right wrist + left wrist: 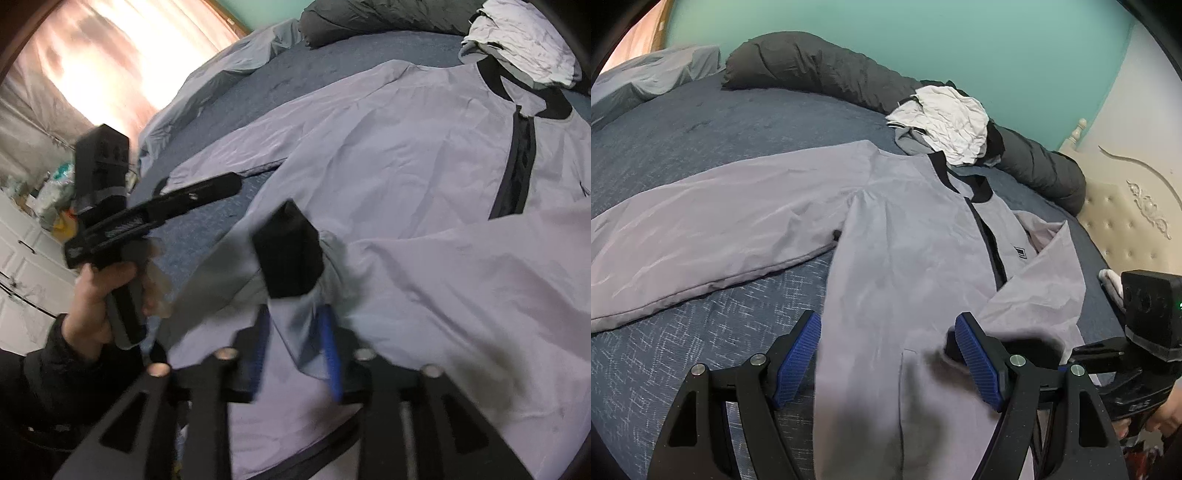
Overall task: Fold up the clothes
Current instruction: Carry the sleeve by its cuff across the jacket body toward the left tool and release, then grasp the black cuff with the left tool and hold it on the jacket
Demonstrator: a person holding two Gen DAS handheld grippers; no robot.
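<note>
Blue bed, teal wall; grey jacket spread flat, chest label unreadable. Left claw spread wide. Right claw part-open around a black-cuffed sleeve.

Spread flat on the bed: jacket, one sleeve stretched out left, the other sleeve folded across its front, crumpled clothes pile just behind the collar, rolled duvet farther back, headboard at right.

bare bedspread left of jacket, clothes pile blocking far right
</note>
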